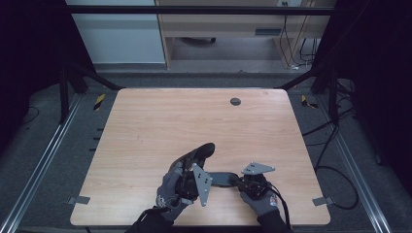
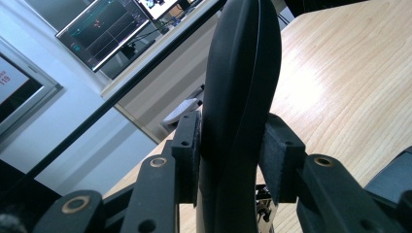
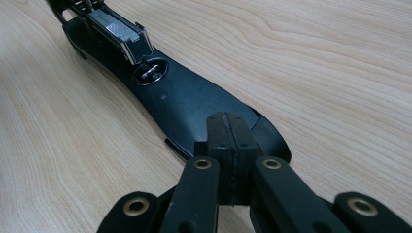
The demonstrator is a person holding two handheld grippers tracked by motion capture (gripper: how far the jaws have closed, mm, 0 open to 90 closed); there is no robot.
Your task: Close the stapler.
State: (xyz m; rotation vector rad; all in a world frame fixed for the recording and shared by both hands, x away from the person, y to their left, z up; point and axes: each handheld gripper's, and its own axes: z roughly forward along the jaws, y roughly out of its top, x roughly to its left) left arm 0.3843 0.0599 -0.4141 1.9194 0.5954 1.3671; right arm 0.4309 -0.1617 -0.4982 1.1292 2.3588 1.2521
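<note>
Wood covers the table (image 1: pixel 145 126), and nothing lies on it except the things in the two grippers, down at about 6 o'clock near the person's edge. A small dark hole (image 1: pixel 235 101) sits in the wood at 12 o'clock.

Left gripper (image 2: pixel 232 155) is clamped on a black curved cover (image 2: pixel 240 92). It holds the cover up, tilted off the table, with a pad (image 2: pixel 279 155) pressing on each side.

Right gripper (image 3: pixel 228 141) has its jaws squeezed together, tips resting on one end of a flat black base (image 3: pixel 189 104). I cannot tell if it pinches the base or just presses it down. At the far end of the base sit a shiny round part (image 3: pixel 150 72) and a small metal block (image 3: pixel 119 30).

It looks like the cover and base belong together. They are apart now, so that joining or parting job is about halfway.

No boxes or bowls are here.
</note>
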